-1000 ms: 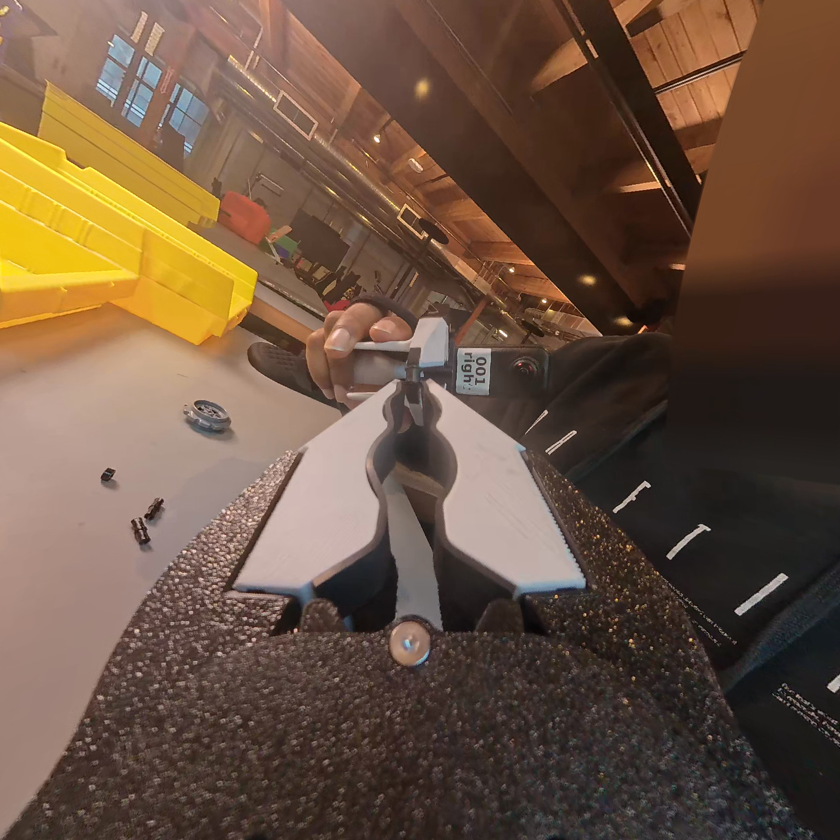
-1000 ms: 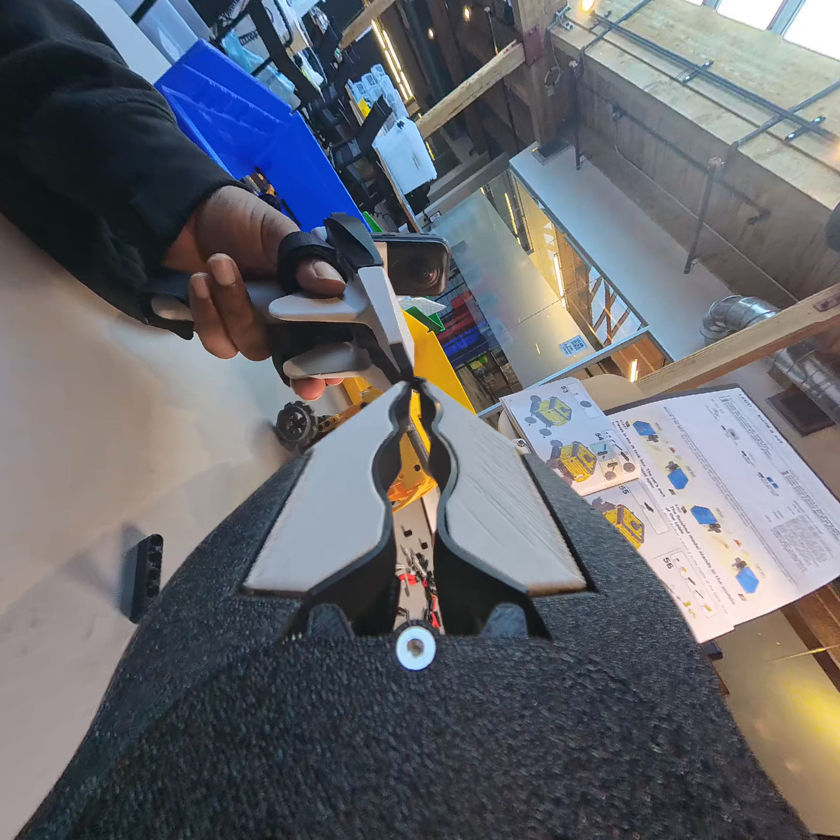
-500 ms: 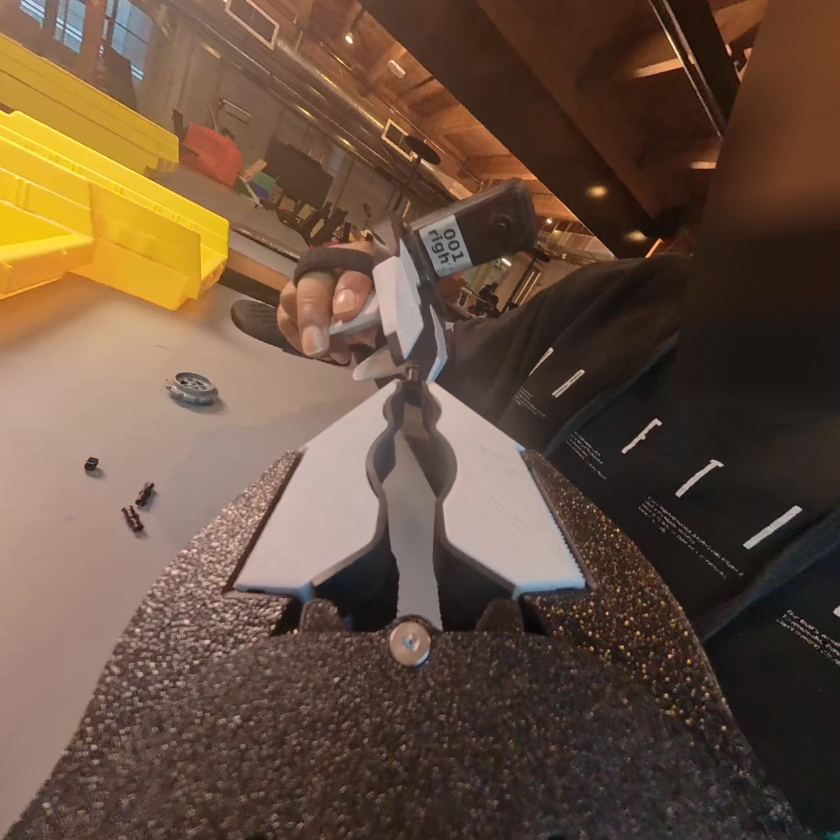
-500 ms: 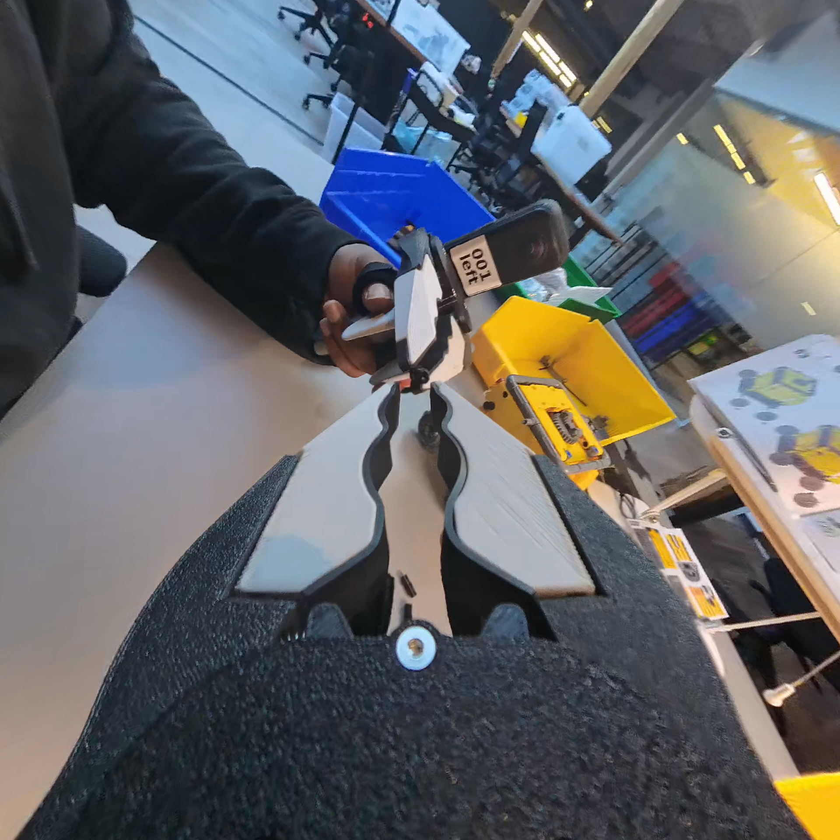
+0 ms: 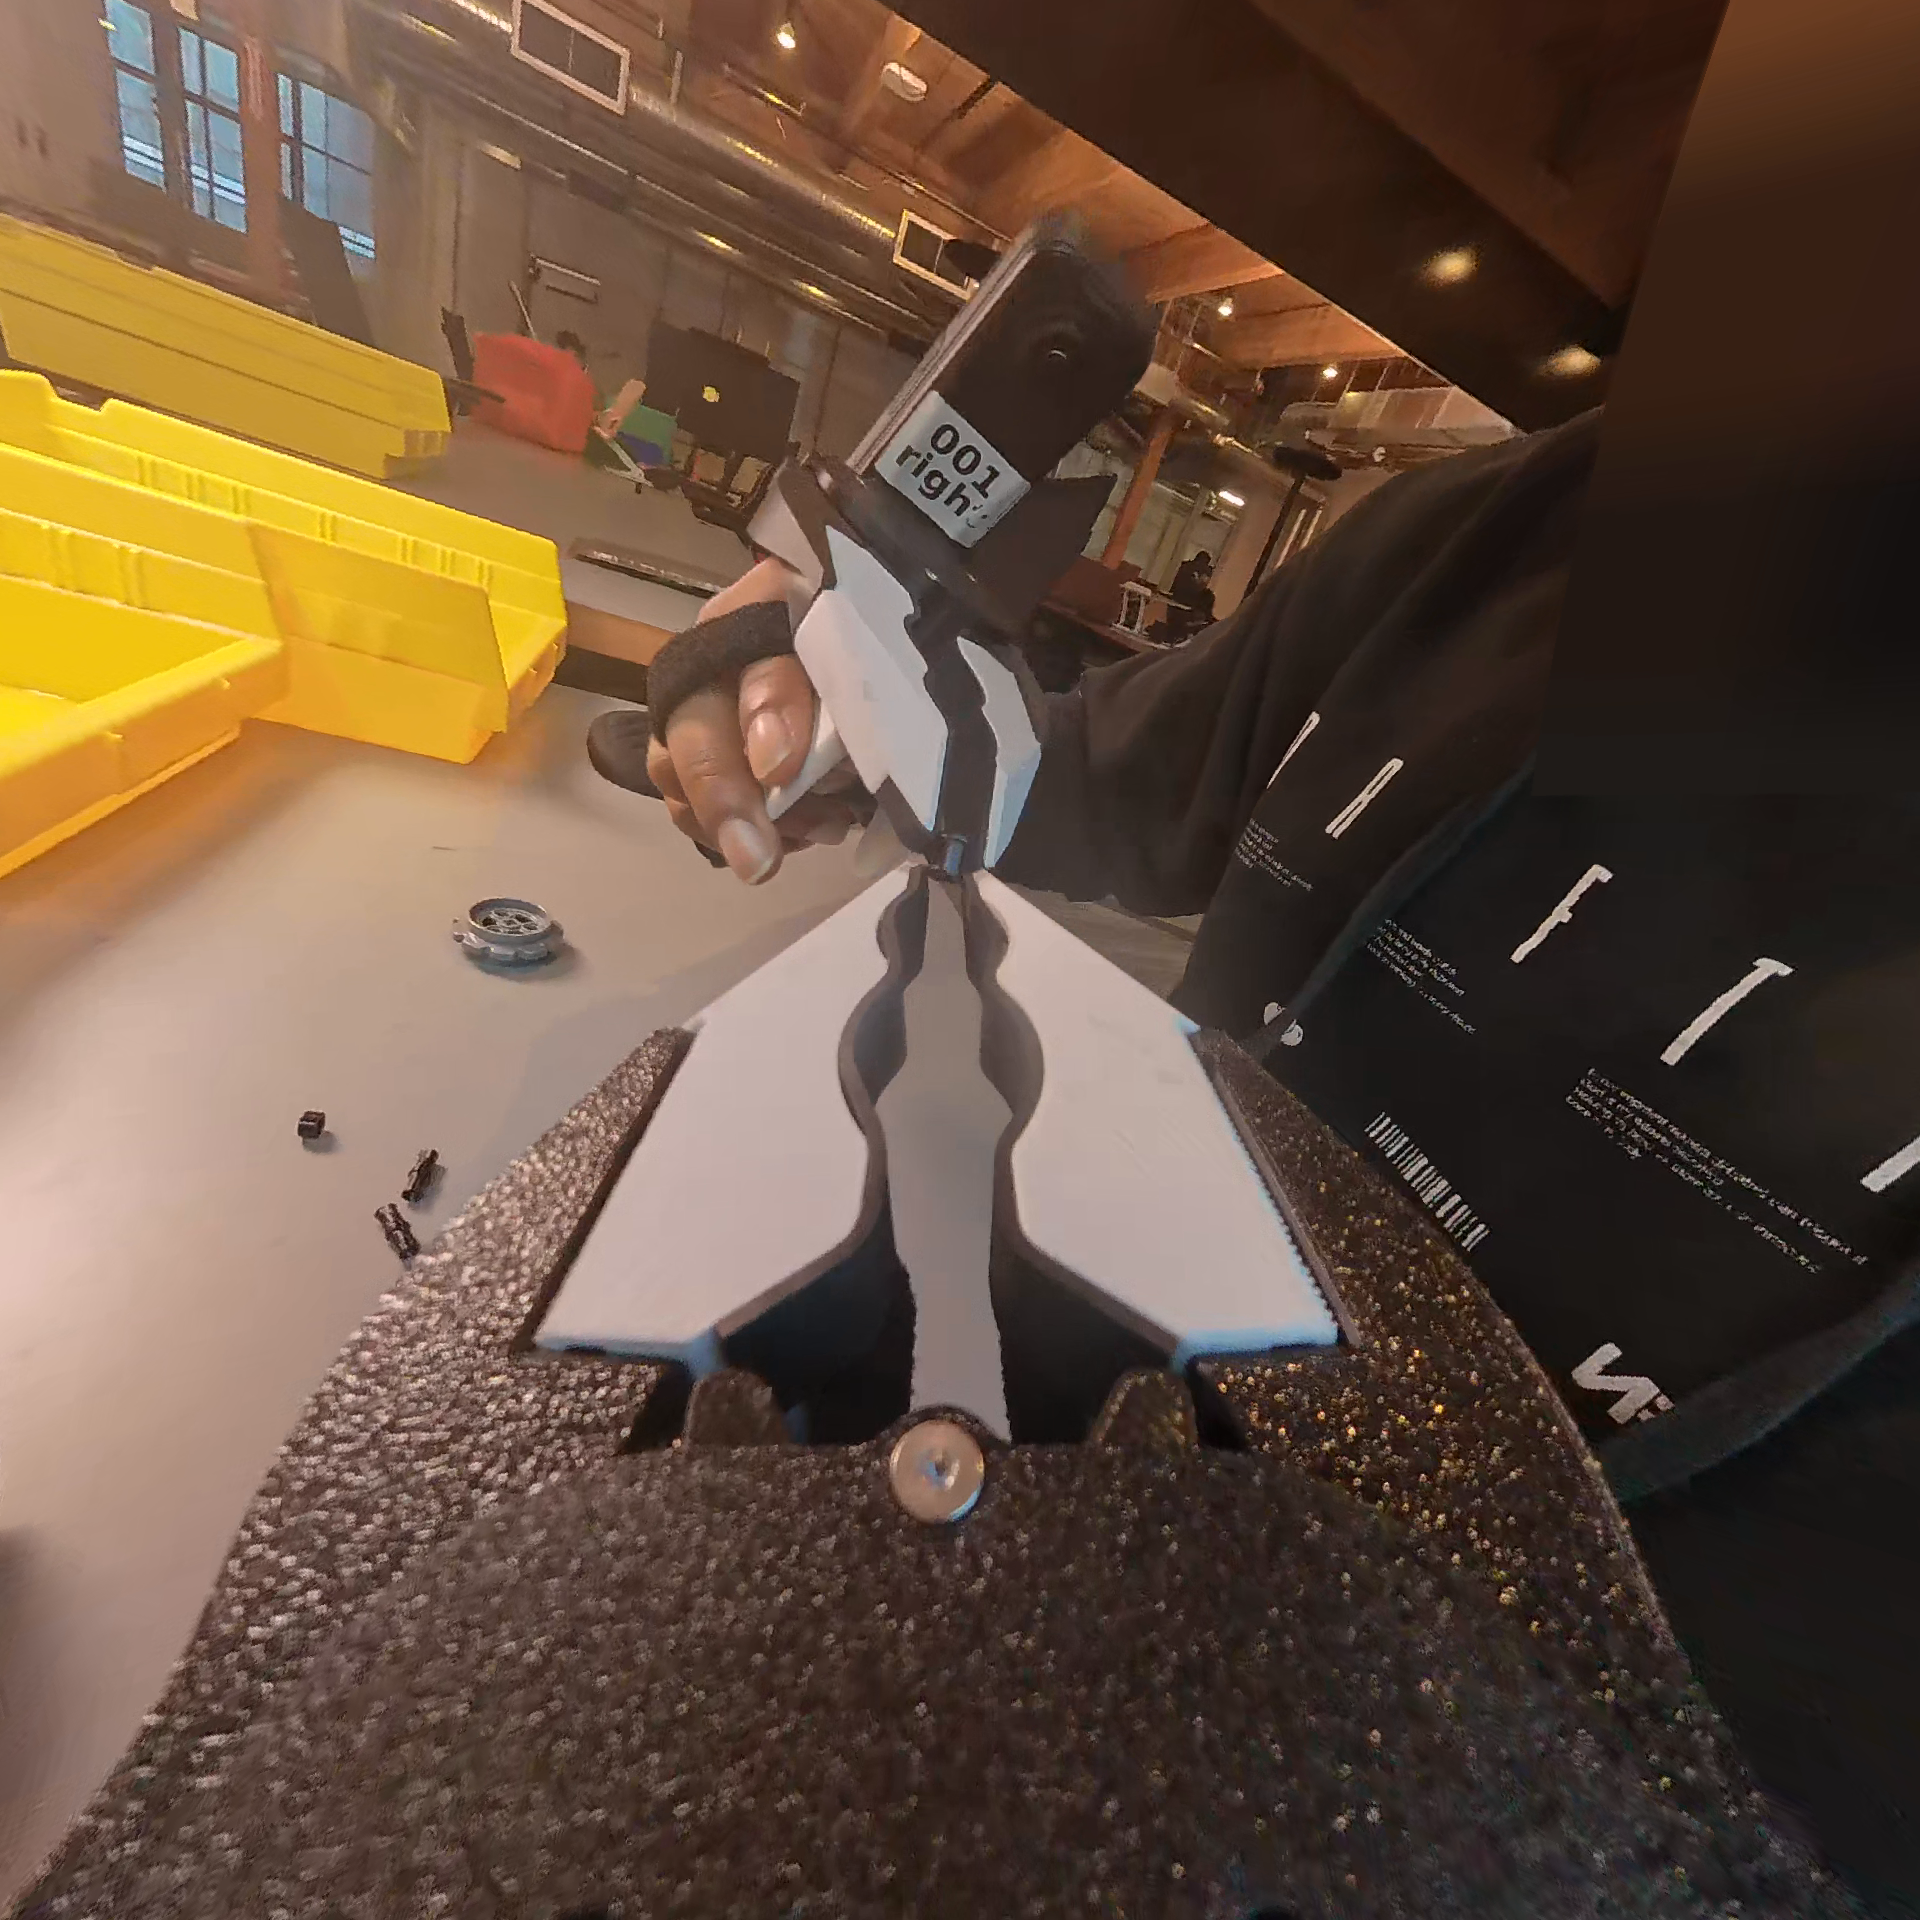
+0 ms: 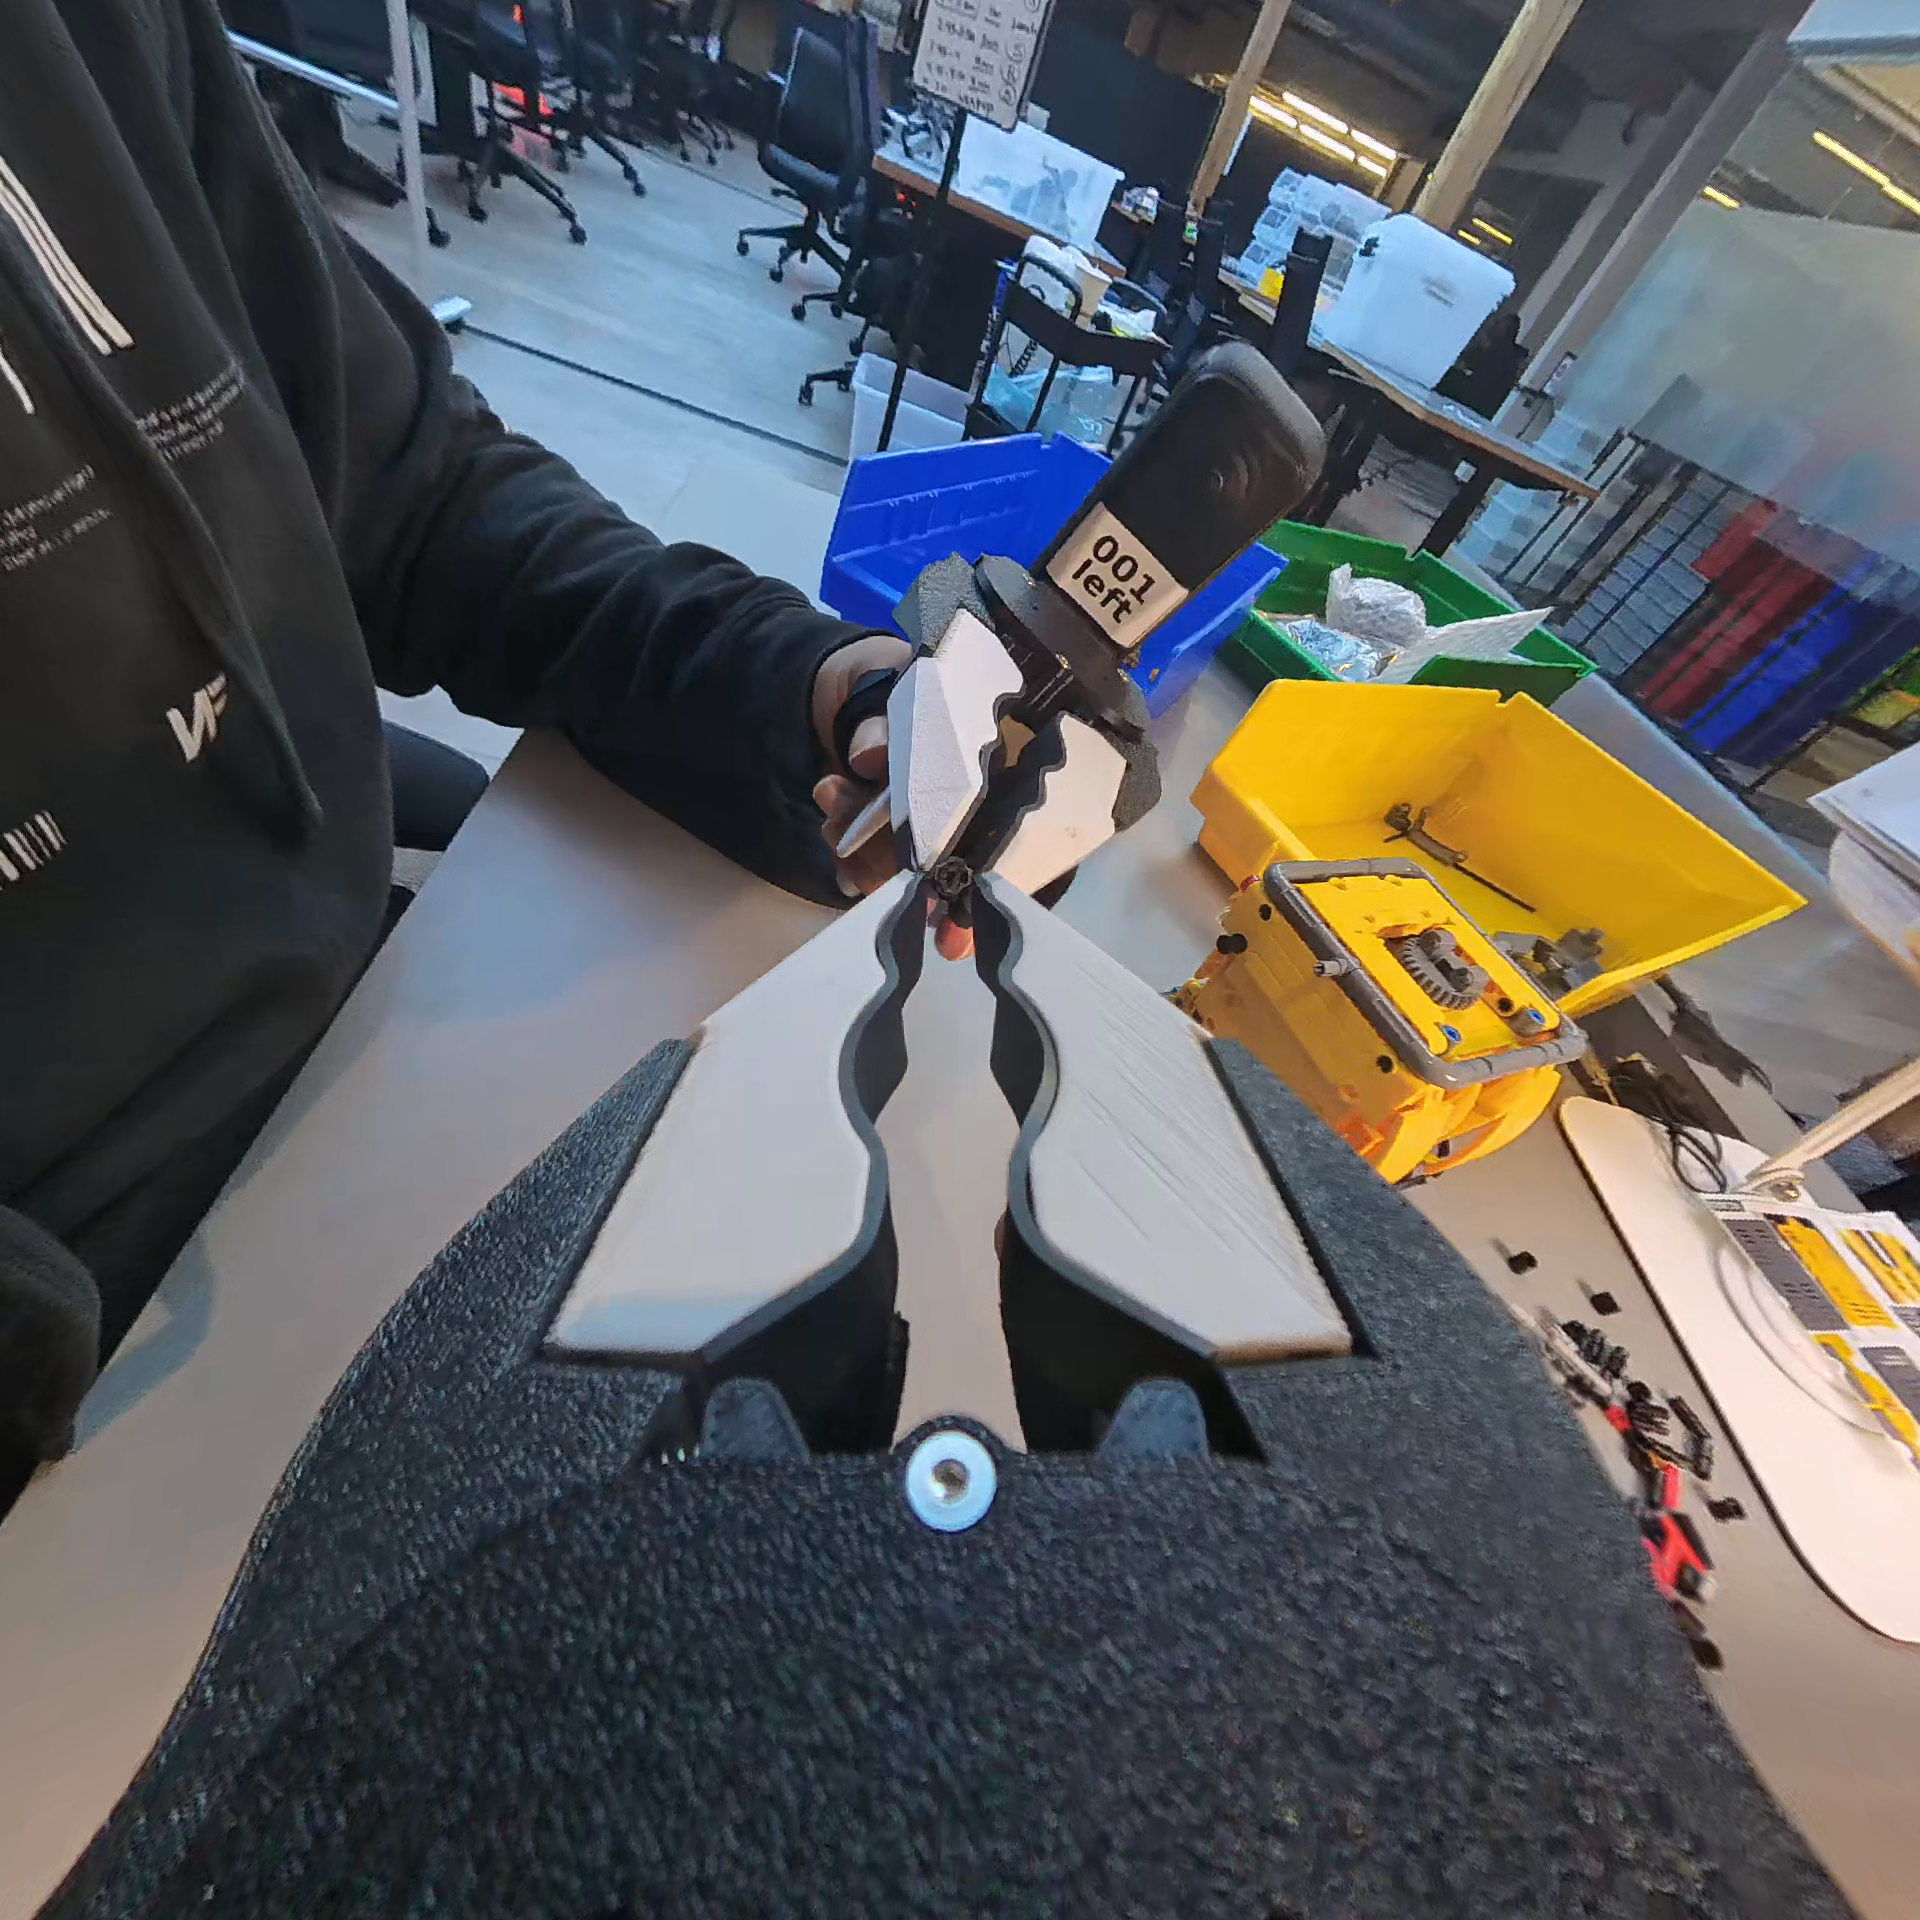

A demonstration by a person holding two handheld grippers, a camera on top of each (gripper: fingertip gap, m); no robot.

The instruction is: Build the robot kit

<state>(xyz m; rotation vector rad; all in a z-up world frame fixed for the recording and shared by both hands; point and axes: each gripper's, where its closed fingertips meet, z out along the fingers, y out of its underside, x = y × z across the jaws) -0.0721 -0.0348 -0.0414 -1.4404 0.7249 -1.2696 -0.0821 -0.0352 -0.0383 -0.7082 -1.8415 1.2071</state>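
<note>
Left claw [image 5: 940,883]: two pale grey flat fingers with black wavy inner edges, set in a black rough-grained body.
Left claw screw [image 5: 935,1476]: one silver screw in the middle of the black body, below the fingers.
Right claw [image 6: 948,883]: the same build, with grey fingers, black wavy edges, a black grainy body and one silver screw [image 6: 949,1476].
Cameras: a black rounded camera [image 5: 1049,364] stands on top of each claw, with a small white label at its foot.
Finger strap [image 5: 717,655]: a black band goes around one finger.
Clothing: a black hooded top [image 6: 208,582] with white printed marks and long black sleeves [image 5: 1299,707].
</note>
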